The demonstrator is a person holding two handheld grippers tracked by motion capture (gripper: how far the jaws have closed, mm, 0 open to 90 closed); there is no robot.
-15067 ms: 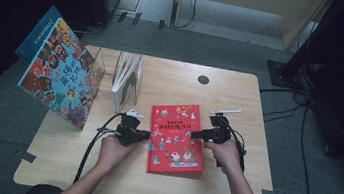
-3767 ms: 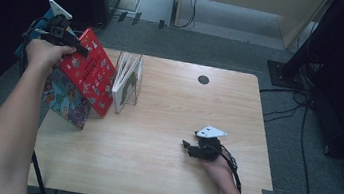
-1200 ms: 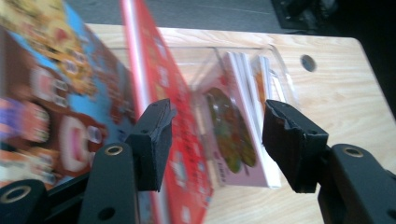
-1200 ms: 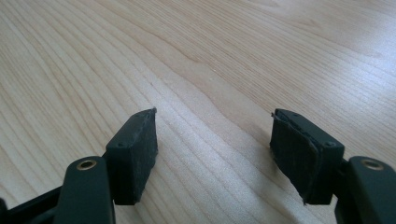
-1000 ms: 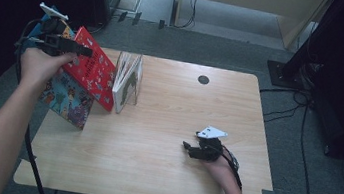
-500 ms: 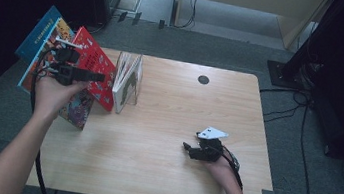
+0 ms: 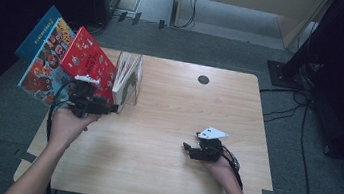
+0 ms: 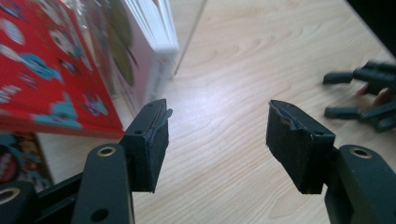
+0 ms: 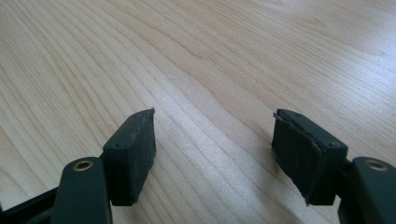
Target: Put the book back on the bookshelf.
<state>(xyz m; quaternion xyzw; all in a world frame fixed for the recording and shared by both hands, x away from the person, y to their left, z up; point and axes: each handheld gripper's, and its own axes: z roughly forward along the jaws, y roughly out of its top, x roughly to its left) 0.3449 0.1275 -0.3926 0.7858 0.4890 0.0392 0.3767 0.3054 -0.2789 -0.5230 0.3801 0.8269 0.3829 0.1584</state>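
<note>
Red book leaning in the rack, both grippers empty.

The left hand-held gripper, jaws apart and just been opening with nothing between them, hangs just beside the red book; the right hand-held gripper rests on the counter, jaws apart.

Your left gripper sits at the table's left edge, just before the leaning red book; your right gripper rests well apart, right of centre

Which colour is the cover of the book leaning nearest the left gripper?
Red, with small cartoon figures; the book shows best in the high view.
</note>
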